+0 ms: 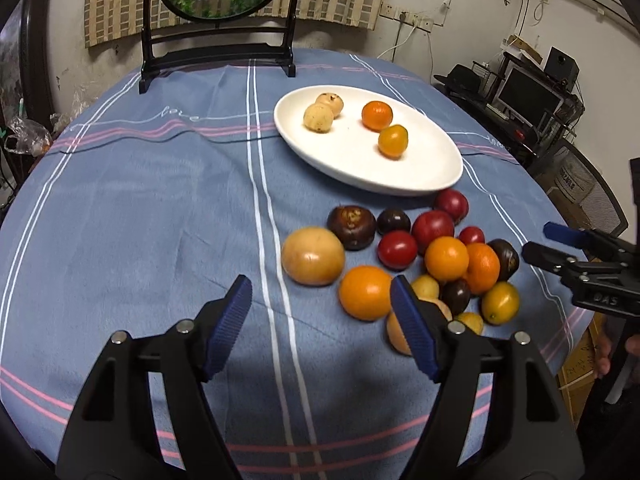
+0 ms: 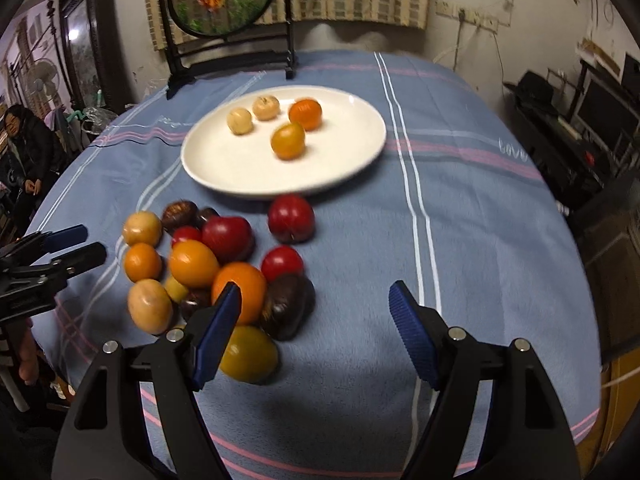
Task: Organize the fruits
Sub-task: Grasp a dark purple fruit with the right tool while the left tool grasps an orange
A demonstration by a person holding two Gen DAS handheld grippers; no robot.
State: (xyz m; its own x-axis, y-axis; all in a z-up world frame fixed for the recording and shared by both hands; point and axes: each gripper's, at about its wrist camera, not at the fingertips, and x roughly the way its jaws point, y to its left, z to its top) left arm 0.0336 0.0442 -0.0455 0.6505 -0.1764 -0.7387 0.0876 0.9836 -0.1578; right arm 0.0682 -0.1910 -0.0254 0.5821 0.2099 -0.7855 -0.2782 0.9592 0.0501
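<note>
A white oval plate (image 1: 424, 172) (image 2: 224, 168) holds two pale fruits (image 1: 318, 118) (image 2: 239, 121), a tangerine (image 1: 377, 115) (image 2: 305, 113) and a small orange fruit (image 1: 393, 141) (image 2: 287, 141). A pile of several fruits lies on the cloth in front of it: oranges (image 1: 365, 293) (image 2: 244, 288), red ones (image 1: 433, 230) (image 2: 291, 218), dark ones (image 1: 352, 227) (image 2: 286, 306), yellow ones (image 1: 313, 256) (image 2: 150, 306). My left gripper (image 1: 322, 300) (image 2: 86, 242) is open and empty, left of the pile. My right gripper (image 2: 314, 304) (image 1: 540, 242) is open and empty, at the pile's right side.
The round table has a blue striped cloth (image 1: 160, 208) (image 2: 480, 220). A black stand with a round goldfish panel (image 1: 218, 8) (image 2: 224, 0) is at the far edge. Shelves with monitors (image 1: 528, 92) stand at the right. A seated person (image 2: 24, 148) is at the left.
</note>
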